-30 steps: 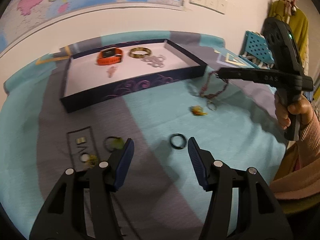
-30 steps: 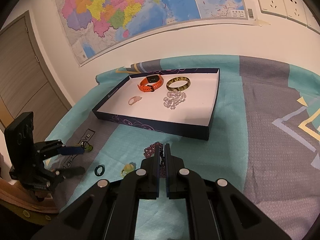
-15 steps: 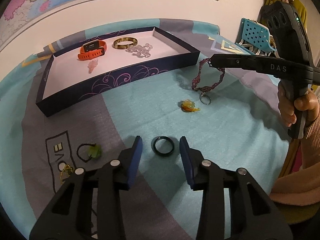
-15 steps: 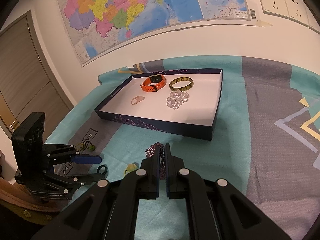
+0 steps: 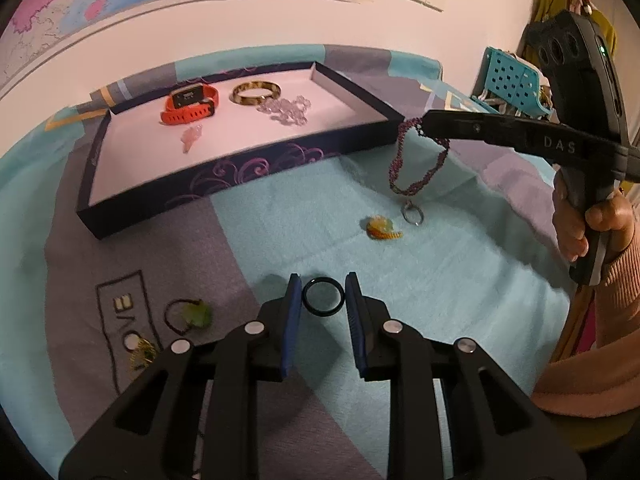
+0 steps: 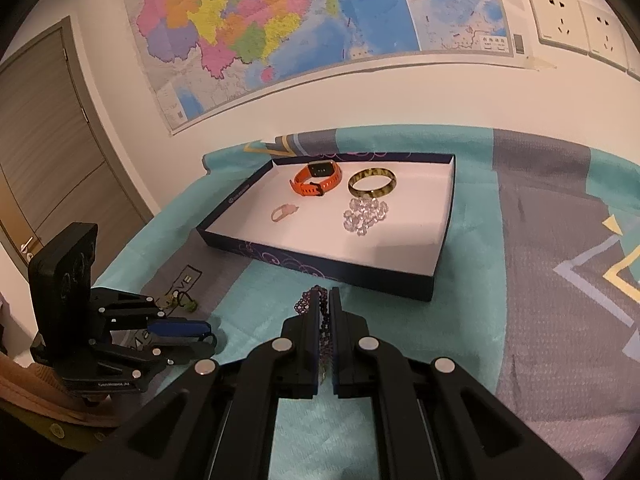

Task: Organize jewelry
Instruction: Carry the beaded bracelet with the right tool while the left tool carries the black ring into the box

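Since 1 second earlier, left gripper (image 5: 323, 294) brought forward around the black ring (image 5: 323, 296), jaws closing, blue pads (image 5: 293, 312) flanking it, not clearly pressing; "DAS" readable on the right gripper (image 5: 424, 125), clamped shut on the purple beaded necklace (image 5: 416, 160), dangling near the navy tray (image 5: 240, 176); glossy, thin ring flat on teal cloth (image 5: 460, 272); inside the tray, orange watch (image 5: 190, 106), bangle (image 5: 256, 92), clear beads (image 5: 286, 108); yellow charm (image 5: 382, 227) lying between.

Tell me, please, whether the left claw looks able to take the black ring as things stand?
Probably yes: the black ring lies flat on the cloth between the closing left claw's blue pads, with nothing in the way.
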Action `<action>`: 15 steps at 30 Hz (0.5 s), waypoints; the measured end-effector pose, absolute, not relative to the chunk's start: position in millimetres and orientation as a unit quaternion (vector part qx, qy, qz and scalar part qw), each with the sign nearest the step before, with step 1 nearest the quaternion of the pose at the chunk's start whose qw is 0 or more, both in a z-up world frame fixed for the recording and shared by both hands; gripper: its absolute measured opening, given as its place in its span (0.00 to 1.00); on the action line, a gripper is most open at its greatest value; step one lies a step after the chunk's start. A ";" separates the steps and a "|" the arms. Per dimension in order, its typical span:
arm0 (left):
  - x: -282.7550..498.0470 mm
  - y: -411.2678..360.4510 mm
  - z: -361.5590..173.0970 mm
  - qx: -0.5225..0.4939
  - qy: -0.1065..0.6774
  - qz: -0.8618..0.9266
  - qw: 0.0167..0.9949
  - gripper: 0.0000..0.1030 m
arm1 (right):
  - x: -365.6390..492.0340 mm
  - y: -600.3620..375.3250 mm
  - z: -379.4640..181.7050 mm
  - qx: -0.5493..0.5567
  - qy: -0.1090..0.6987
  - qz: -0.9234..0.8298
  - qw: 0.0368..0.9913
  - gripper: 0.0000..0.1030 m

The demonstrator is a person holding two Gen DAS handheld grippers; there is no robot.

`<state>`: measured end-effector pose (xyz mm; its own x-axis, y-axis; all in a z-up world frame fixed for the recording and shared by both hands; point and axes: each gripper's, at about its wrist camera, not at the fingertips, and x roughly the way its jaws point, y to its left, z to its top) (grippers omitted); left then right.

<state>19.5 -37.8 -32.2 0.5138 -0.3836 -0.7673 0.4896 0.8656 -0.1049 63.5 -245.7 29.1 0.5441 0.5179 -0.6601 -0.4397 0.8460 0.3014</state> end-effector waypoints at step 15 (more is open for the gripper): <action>45.8 -21.4 6.7 0.046 0.383 -0.235 0.892 0.22 | 76.8 -236.0 52.2 0.033 0.369 0.283 0.885 0.03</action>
